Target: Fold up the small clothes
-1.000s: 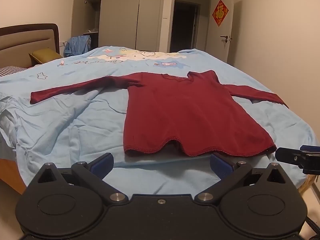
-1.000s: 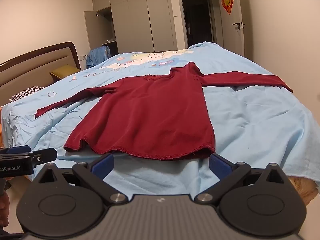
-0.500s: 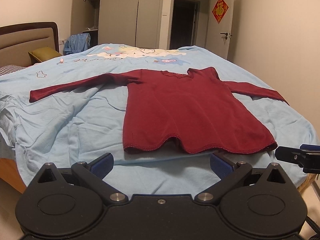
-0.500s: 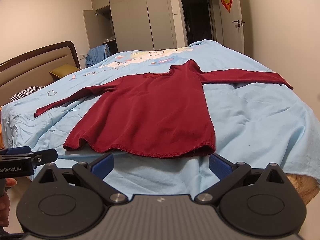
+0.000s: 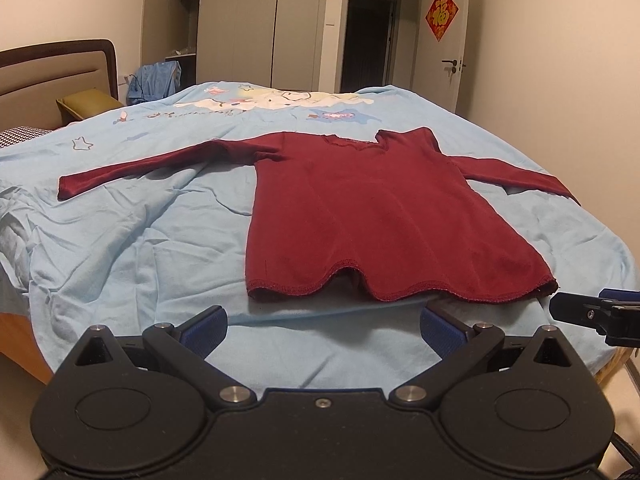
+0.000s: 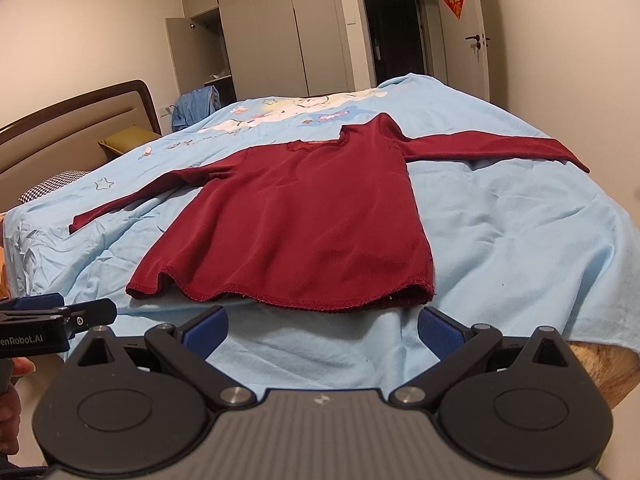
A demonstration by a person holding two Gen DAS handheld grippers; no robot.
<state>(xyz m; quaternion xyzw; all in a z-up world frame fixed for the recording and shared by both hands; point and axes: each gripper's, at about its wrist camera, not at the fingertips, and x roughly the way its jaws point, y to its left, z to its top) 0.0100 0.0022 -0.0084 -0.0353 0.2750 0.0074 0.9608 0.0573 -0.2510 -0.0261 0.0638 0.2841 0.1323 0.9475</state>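
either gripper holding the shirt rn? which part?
Nothing held. Left gripper and right gripper are both open, short of the red shirt, which lies flat on the bed.

Bedroom w/ cream walls (image 5: 560, 80). Bed (image 5: 120, 240) in light-blue cartoon sheet, padded headboard (image 5: 52, 68) at left. Grey wardrobe (image 5: 248, 20), one door open; dark doorway (image 5: 368, 40); red ornament (image 5: 441, 13) on white door.
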